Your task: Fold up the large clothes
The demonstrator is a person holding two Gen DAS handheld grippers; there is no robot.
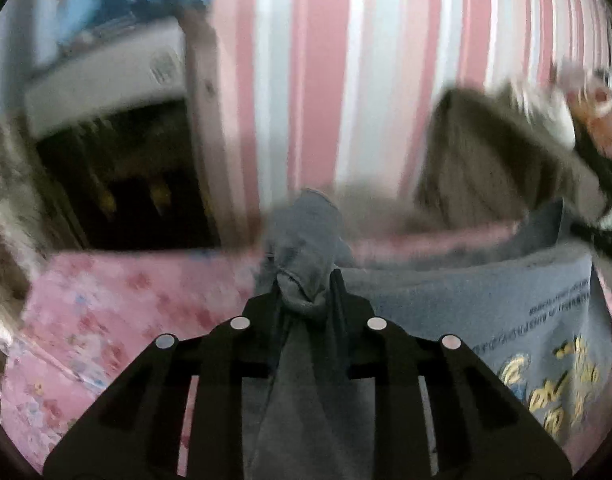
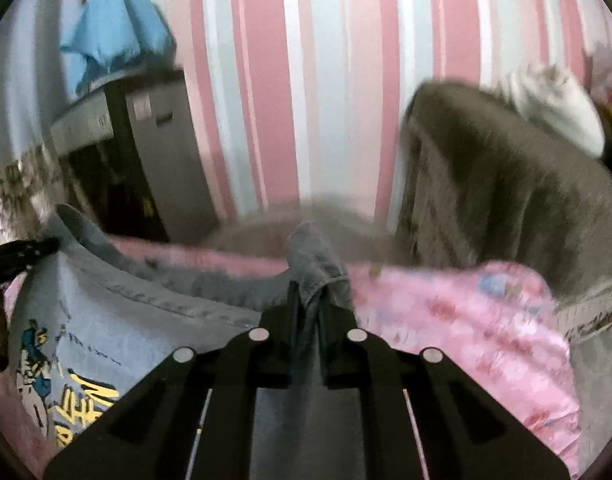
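A grey-blue T-shirt (image 1: 486, 312) with a yellow and blue print hangs stretched between both grippers above a pink floral bed sheet (image 1: 106, 320). My left gripper (image 1: 304, 300) is shut on one bunched edge of the shirt; cloth sticks out past the fingertips. In the right wrist view the shirt (image 2: 106, 320) spreads to the left, and my right gripper (image 2: 312, 300) is shut on its other bunched edge. The pink sheet (image 2: 466, 320) lies to the right there.
A pink and white striped wall (image 1: 306, 80) stands behind the bed. A grey-brown blanket (image 2: 506, 192) is heaped at the right with a white cloth (image 2: 554, 108) on it. A dark shelf unit (image 1: 126, 184) with blue cloth (image 2: 110, 36) on top stands at the left.
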